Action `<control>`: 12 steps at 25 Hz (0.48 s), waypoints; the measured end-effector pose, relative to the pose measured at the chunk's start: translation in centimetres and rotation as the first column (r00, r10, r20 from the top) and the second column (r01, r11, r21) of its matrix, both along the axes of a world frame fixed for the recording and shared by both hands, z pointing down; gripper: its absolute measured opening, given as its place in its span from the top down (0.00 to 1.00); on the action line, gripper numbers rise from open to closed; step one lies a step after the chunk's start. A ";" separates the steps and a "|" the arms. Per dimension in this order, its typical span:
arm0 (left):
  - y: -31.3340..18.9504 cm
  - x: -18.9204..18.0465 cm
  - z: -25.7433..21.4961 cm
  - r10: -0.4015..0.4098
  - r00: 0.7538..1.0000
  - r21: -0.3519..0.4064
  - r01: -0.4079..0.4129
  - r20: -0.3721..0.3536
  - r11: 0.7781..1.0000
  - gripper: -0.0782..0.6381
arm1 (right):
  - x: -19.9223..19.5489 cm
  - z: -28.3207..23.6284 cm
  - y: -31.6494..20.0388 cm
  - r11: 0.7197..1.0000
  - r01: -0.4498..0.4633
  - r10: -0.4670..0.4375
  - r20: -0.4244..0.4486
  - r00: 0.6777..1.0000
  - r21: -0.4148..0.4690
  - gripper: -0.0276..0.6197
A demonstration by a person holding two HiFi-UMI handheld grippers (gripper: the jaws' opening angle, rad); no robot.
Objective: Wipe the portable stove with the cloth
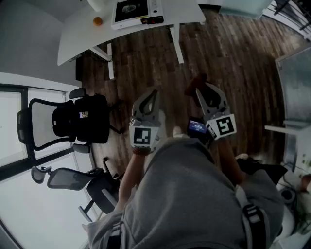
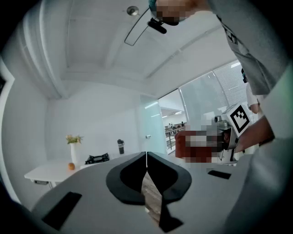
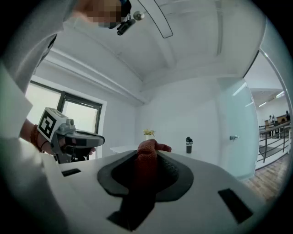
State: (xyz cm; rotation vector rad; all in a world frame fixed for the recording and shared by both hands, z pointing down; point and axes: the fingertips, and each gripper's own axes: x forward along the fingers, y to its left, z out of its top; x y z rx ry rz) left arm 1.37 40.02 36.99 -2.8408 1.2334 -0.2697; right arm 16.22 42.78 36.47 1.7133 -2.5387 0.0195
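Note:
The portable stove [image 1: 132,10] stands on a white table [image 1: 82,34] at the far end of the head view; in the left gripper view it is a small dark shape [image 2: 97,159] far off. Both grippers are held level over the wooden floor, well short of the table. My right gripper [image 1: 199,91] [image 3: 149,154] is shut on a red cloth [image 1: 198,79] [image 3: 147,164], whose bunched end sticks out past the jaw tips. My left gripper [image 1: 154,93] [image 2: 146,153] is shut with nothing between its jaws.
An orange [image 1: 98,21] [image 2: 71,166], a vase with flowers [image 2: 73,147] [image 3: 149,133] and a dark bottle [image 2: 120,146] [image 3: 188,145] are on the table. Black office chairs [image 1: 73,119] stand at the left by the window. A glass partition [image 1: 294,87] is at the right.

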 end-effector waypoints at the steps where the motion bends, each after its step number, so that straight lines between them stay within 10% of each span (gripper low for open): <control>1: -0.5 0.3 0.3 0.020 1.000 -0.024 -0.021 -0.014 1.000 0.85 | 0.0 0.3 -0.7 1.000 0.001 -0.001 0.004 1.000 -0.012 0.80; 12: -12.4 1.6 -0.7 0.092 0.995 0.022 -0.092 -0.022 0.996 0.85 | -3.7 -0.4 -12.1 0.999 0.008 -0.010 -0.028 1.000 -0.041 0.79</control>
